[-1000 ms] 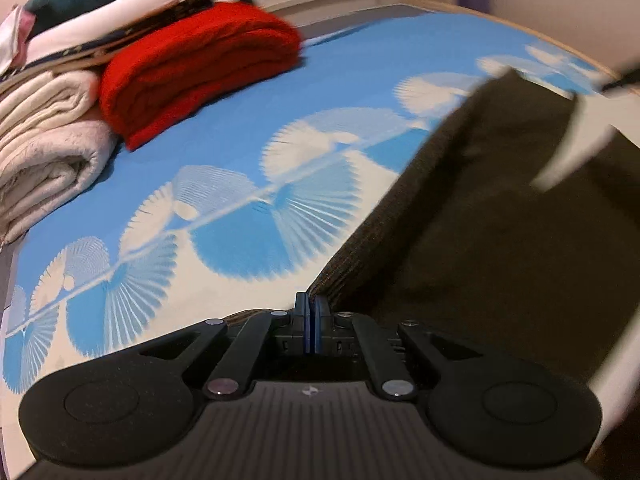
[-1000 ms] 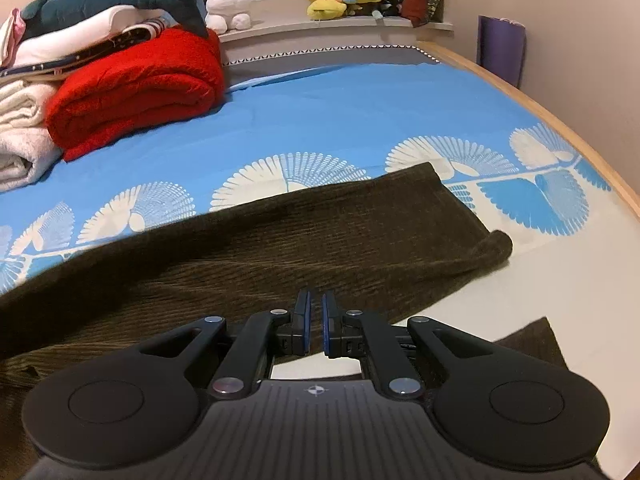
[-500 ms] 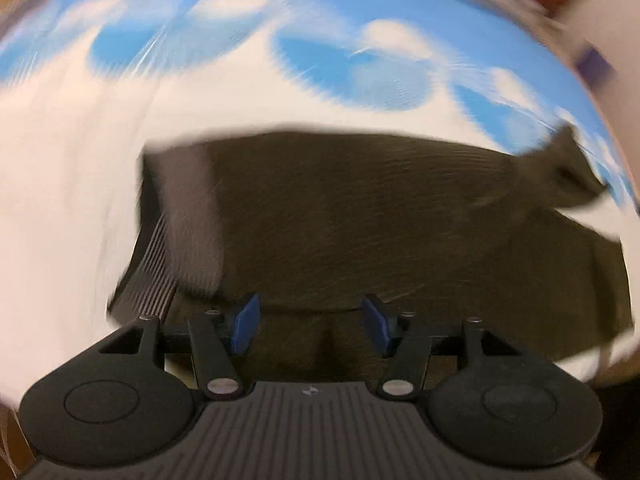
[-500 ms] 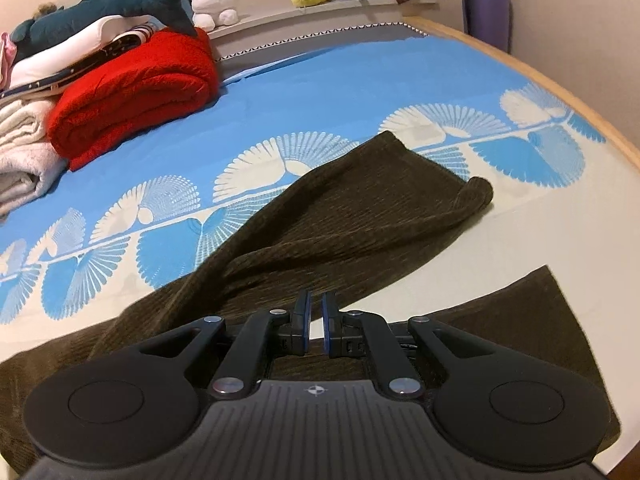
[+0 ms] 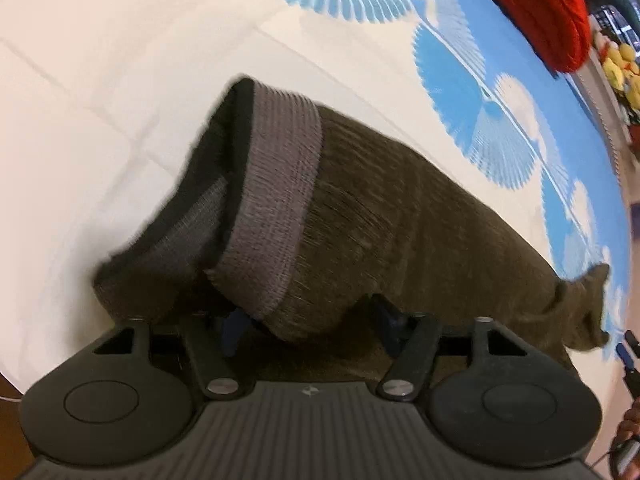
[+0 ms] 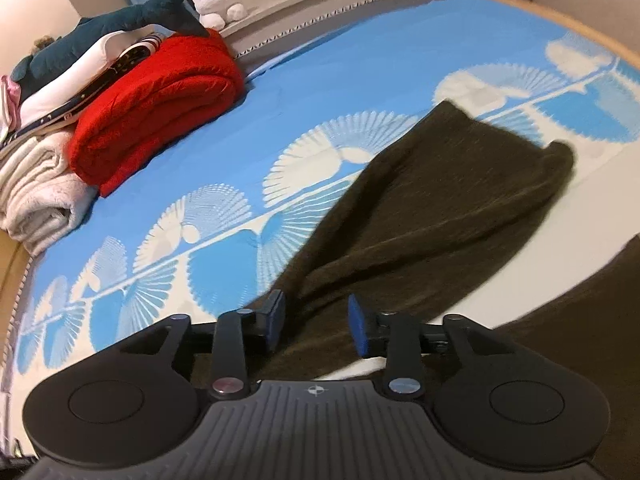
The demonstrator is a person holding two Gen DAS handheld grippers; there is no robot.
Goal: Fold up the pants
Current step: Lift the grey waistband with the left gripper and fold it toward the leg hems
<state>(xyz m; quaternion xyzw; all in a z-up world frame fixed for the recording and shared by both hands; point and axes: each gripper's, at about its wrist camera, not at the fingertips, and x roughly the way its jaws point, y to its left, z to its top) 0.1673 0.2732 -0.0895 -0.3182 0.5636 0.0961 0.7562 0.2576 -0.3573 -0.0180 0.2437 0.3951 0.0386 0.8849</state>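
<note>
Left gripper (image 5: 310, 322): jaws apart and narrowing a little, waistband end of the pants (image 5: 400, 216) bulging between them; pads half hidden under cloth, so I cannot tell if they press. I judge nothing held yet

Grey ribbed waistband (image 5: 276, 204) faces up, folded over itself near the white edge of the bed (image 5: 80, 80). Probably laid there so the top end sits square for the next fold

Right gripper (image 6: 316, 322): jaws opening, a ridge of dark cloth running up between the blue pads (image 6: 358, 330), neither pad clearly pressing. Reads as a release, leg laid down

Pants stretch from my fingers toward the far right edge of the bed, one leg end (image 6: 556, 160) rumpled on the white border, where the fan print starts. A second dark piece shows at the right edge of the right view; cannot tell how it lies

Far side: red blanket (image 6: 160, 104) and stacked towels (image 6: 40, 192) at the far left corner, plush shark (image 6: 132, 20) on top

Against a second ago: both grippers were pinched shut, now both parted. Left view then looked across the bed at the blanket, now down onto the waistband. The leg lay crosswise before the right gripper; now it runs away from it
</note>
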